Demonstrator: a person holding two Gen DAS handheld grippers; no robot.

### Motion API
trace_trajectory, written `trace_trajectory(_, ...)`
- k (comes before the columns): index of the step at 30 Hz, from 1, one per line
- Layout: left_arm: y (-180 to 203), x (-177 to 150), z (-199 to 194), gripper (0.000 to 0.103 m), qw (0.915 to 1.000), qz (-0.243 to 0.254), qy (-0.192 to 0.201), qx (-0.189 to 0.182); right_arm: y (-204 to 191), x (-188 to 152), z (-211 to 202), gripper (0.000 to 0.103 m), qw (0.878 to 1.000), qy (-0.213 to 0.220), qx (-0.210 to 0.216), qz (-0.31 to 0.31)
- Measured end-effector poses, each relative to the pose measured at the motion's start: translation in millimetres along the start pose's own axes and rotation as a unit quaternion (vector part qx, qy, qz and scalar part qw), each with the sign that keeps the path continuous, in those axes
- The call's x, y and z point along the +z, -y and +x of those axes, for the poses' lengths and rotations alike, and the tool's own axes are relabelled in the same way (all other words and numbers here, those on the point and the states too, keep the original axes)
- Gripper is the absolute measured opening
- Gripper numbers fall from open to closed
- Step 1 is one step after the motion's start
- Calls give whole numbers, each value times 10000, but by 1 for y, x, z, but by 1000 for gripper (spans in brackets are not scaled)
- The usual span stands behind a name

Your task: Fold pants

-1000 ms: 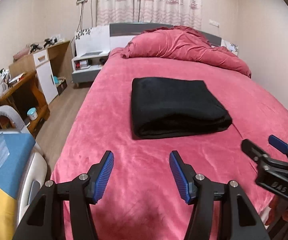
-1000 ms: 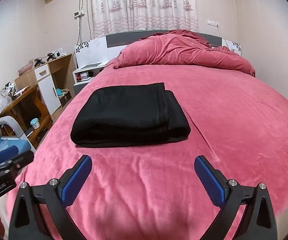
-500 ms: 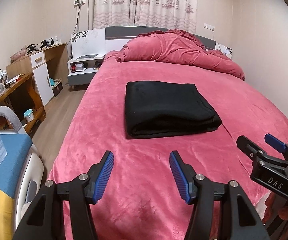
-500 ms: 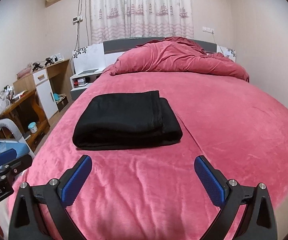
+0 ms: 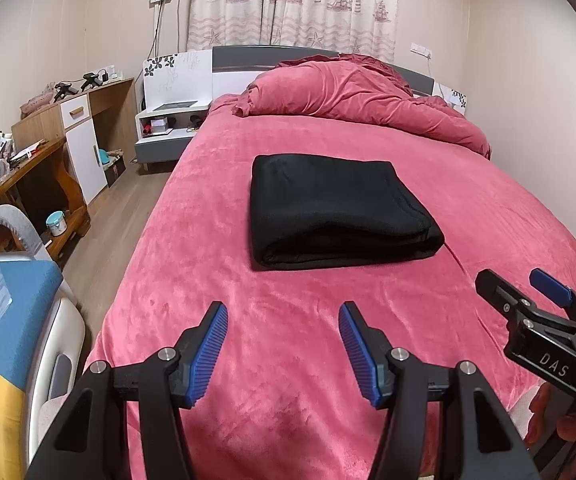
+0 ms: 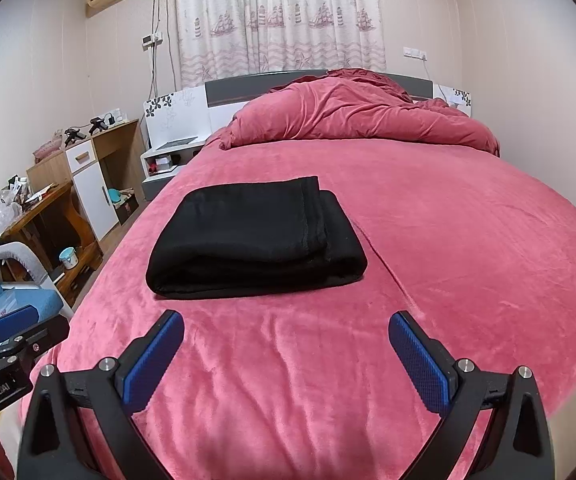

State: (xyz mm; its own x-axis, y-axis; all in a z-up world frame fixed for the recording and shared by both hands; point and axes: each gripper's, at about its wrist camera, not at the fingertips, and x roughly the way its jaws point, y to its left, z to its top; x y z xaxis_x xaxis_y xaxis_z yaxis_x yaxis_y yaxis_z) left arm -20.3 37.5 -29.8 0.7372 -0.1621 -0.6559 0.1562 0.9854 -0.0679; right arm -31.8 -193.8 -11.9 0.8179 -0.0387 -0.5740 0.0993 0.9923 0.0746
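Black pants [image 5: 336, 208] [image 6: 255, 240] lie folded into a thick rectangle on the pink bed [image 5: 288, 360] [image 6: 468, 260]. My left gripper [image 5: 281, 314] hovers over the bed's near end, short of the pants, open with nothing between its blue pads. My right gripper [image 6: 285, 324] is also open and empty, held back from the pants' near edge. In the left wrist view the right gripper [image 5: 524, 284] shows at the right edge, a hand under it. In the right wrist view part of the left gripper [image 6: 15, 332] shows at the left edge.
A crumpled pink duvet [image 5: 360, 96] is heaped at the headboard. Left of the bed stand a nightstand [image 5: 167, 128], a wooden desk with cabinet [image 5: 59, 152] and a blue-cushioned chair [image 5: 7, 304]. A wall runs close along the bed's right side.
Both grippers have drawn back a little from the pants, which now look smaller and farther off in both views. The jaws have stayed as they were.
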Motion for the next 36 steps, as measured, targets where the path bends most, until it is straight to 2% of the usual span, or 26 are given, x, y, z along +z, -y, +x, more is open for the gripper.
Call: trace_trajectory(36,3,-3,3,59,9999,-72,-122,11,-1,-2,4,103,10000,-64,31,-34)
